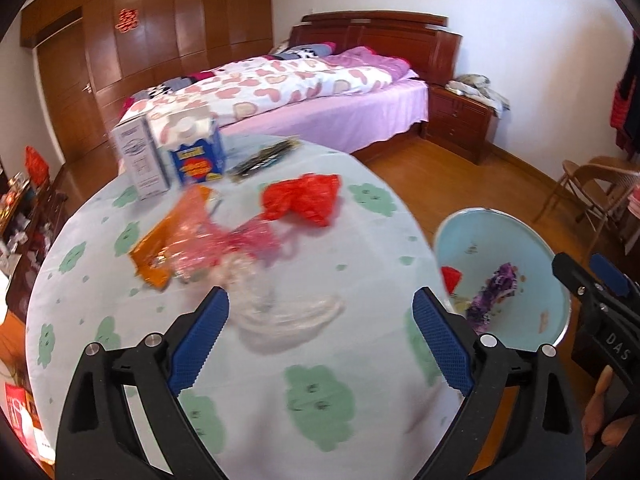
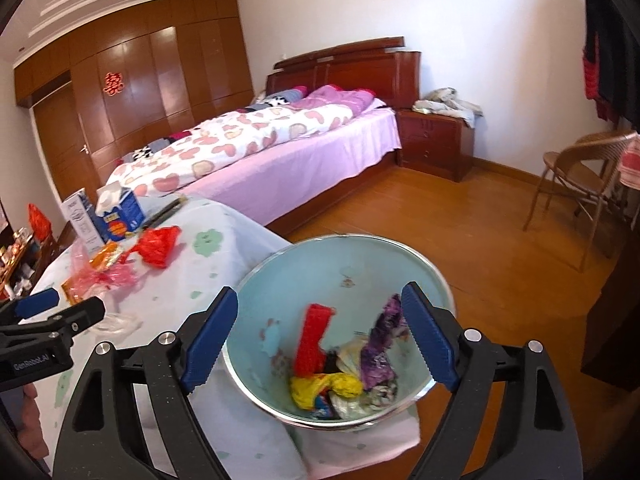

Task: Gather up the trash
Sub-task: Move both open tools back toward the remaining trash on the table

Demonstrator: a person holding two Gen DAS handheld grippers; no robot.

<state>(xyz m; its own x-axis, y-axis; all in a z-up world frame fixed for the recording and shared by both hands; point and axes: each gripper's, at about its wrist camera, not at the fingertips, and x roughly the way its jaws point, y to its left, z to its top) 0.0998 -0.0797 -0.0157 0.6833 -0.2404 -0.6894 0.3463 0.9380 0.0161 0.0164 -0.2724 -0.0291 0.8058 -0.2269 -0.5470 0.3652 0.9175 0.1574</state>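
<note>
You are holding the left hand-held gripper wide open and empty above a clear plastic wrapper lying on the worktop. Your right hand-held gripper is also gaping wide, empty, over the bowl containing trash.

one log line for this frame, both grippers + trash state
left gripper: open, over clear wrapper | right gripper: open, above bowl | bowl: holds trash | table: red bag, orange wrapper left
</note>
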